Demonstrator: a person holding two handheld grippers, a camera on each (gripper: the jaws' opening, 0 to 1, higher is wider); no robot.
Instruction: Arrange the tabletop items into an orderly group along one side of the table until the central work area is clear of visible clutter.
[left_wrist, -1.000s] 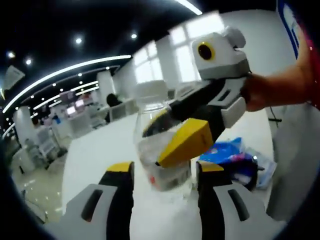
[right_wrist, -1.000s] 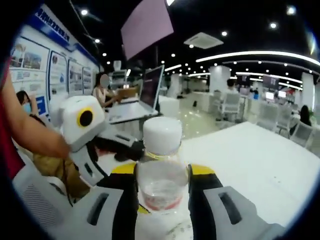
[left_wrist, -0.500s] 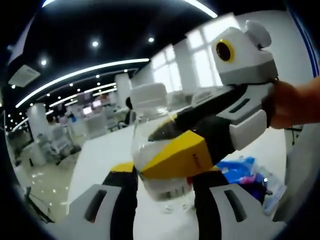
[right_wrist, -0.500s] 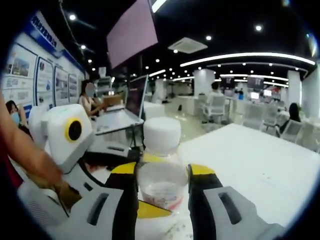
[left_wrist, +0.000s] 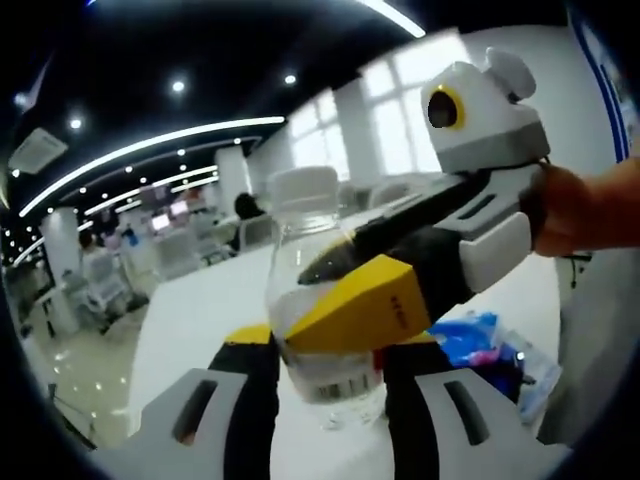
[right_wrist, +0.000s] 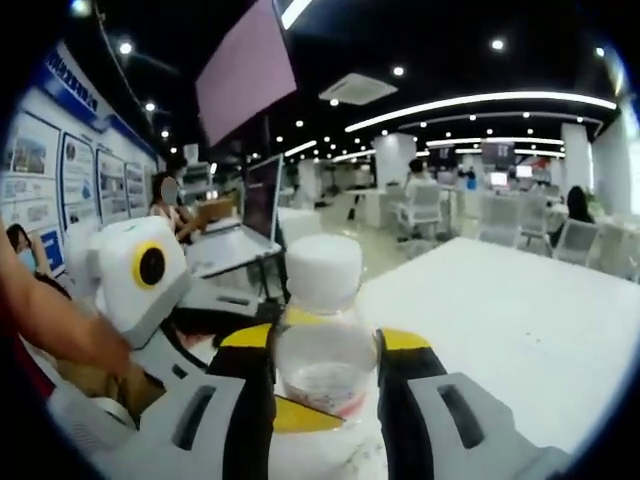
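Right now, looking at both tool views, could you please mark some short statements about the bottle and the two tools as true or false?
1. The bottle has a white cap. True.
2. The bottle is full to the neck with orange juice. False: it is clear and holds only a little clear liquid near the bottom.
3. The right tool has its jaws on either side of the bottle. True.
4. The left tool is far from the bottle. False: its jaws stand on both sides of the bottle's lower part.
5. A blue packet lies on the white table beyond the bottle. True.
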